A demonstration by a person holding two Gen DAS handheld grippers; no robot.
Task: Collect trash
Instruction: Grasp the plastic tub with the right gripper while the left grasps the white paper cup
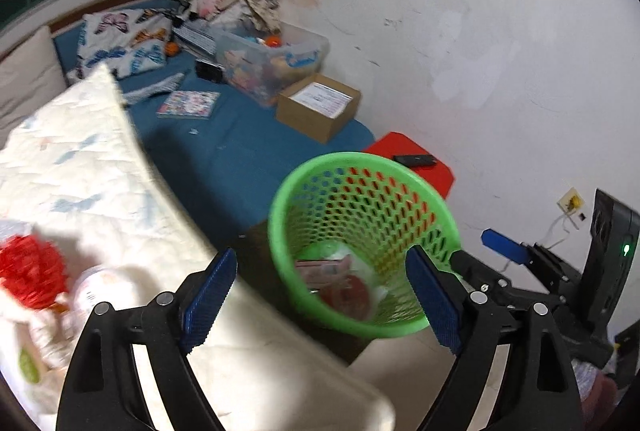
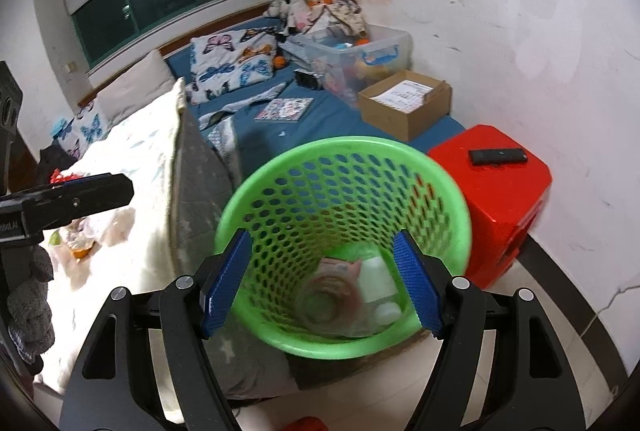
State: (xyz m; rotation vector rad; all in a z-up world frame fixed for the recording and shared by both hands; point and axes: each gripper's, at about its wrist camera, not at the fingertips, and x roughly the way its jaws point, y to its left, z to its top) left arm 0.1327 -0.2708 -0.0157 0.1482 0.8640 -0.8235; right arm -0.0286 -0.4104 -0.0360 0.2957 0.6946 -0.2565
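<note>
Judging by its thin perforated plastic, the green wastebasket (image 2: pixel 340 191) handles light, springy and tippable; its stiff rim is the best hold. The right hand-held gripper (image 2: pixel 324 287) hangs part-open over it, gripping nothing, and the left hand-held gripper (image 1: pixel 320 295) stands wide and empty.

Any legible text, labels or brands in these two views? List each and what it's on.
None legible.
Printed sheet in the cardboard box: too small.
Blue print on the clear storage bin: blurred.
Pink packet in the green basket: blurred.
White lettering on the left gripper's body, at the picture's left edge: cut off.
</note>
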